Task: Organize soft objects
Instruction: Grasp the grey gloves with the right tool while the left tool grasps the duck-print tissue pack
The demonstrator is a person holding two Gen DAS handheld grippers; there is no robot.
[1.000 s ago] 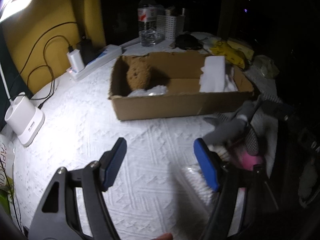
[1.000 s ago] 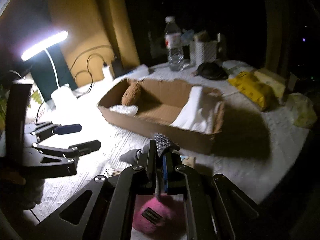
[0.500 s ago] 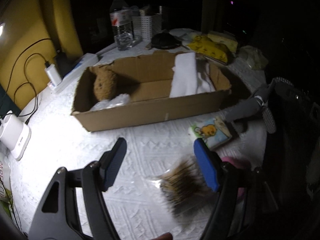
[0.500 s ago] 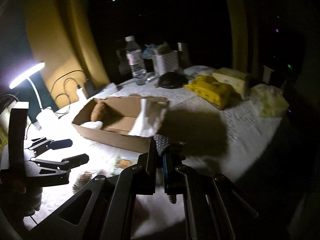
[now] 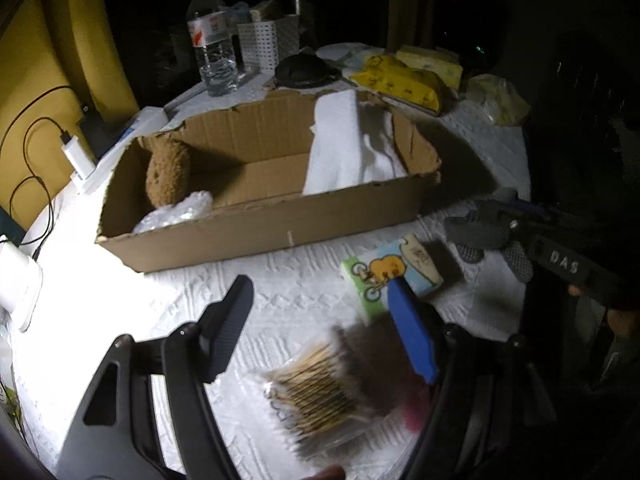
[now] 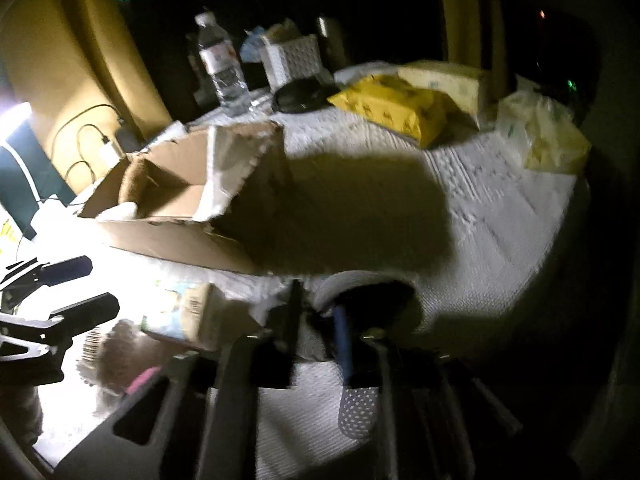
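On the white textured desk (image 5: pixel 280 304), in front of the open cardboard box (image 5: pixel 264 236), the loose soft things lie scattered. The box already holds a brown plush toy (image 5: pixel 167 176) at its left end, a crinkled clear plastic wrap (image 5: pixel 176 216) beside it, and folded white cloth (image 5: pixel 344 148) draped over the right end. Outside it lie a cartoon-printed sponge pack (image 5: pixel 384 272), a clear-wrapped bundle of bristly tan fibres (image 5: pixel 316 384) with something pink (image 5: pixel 412 412) behind it, and a grey dotted-grip glove (image 5: pixel 480 232) at the right gripper (image 6: pixel 316 324). The right gripper's jaws have just been opening; the glove is between them, one dotted fingertip hanging below, but the blur leaves it unclear whether the pads press on it any more, so it may be slipping free. The left gripper (image 5: pixel 320 320) hovers with its jaws released and empty, just above the bundle and the sponge pack. The glove is light and limp, so it will sag and swing; pinching it at the thick cuff rather than a fingertip should keep it from sliding out. The sponge pack looks squashy yet holds its shape, best taken across its narrow sides. The wrapped bundle is probably slippery and wants a grasp across its middle.
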